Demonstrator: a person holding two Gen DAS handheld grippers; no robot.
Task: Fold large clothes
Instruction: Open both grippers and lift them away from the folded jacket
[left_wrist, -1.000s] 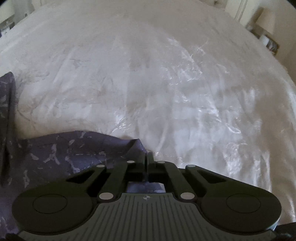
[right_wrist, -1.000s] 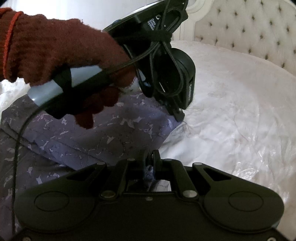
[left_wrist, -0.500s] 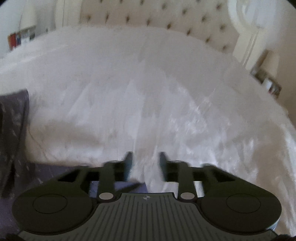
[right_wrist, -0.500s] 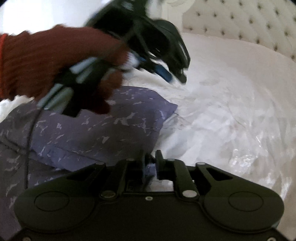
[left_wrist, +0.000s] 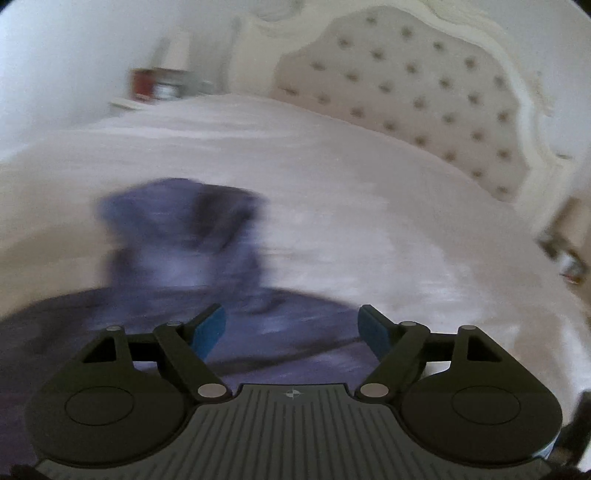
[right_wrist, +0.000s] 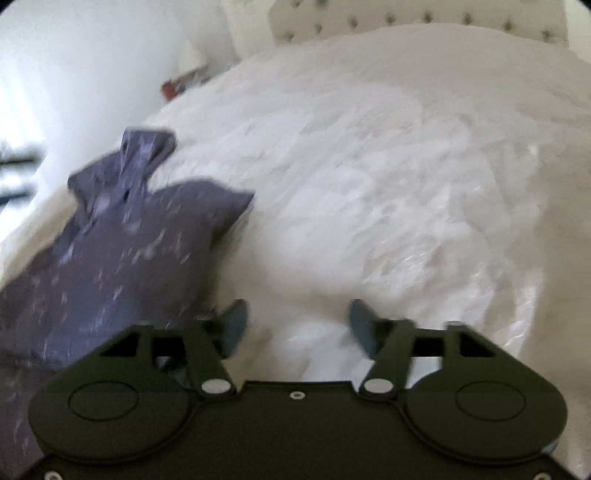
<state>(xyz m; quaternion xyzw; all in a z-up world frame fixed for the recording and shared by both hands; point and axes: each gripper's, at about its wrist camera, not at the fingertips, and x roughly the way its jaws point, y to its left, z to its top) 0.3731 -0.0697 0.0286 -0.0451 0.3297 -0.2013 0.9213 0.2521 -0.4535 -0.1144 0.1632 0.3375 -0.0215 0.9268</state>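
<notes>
The purple garment (left_wrist: 177, 258) lay on the white bed (left_wrist: 369, 192), toward its left side as I looked along my tongs. In the left wrist view it was smeared by blur: a bunched, raised hump of cloth stood ahead and left of centre, and a flatter, darker spread of the same cloth ran beneath and just in front of my left tongs (left_wrist: 291, 328). Those tongs stood wide, blue pads (left_wrist: 210, 328) well apart, with nothing between them but the cloth lying below; I could not tell whether the tips touched it. Behind the hump, at the far left, a nightstand (left_wrist: 162, 86) carried some blurred things, one of them reddish. To the right rose the tufted cream headboard (left_wrist: 417, 107).

In the right wrist view the garment (right_wrist: 122, 236) showed more plainly: purple with pale flecks, lying at the left, a narrow crumpled end pointing away from me and a broader corner reaching toward the middle of the bed (right_wrist: 388, 166). Its near part ran under the left finger of my right tongs (right_wrist: 295, 325). Those tongs were also spread wide and held nothing, with only wrinkled white bedcover showing in the gap. Rightward the cover (right_wrist: 443, 240) lay creased and glossy to the edge of the view.
</notes>
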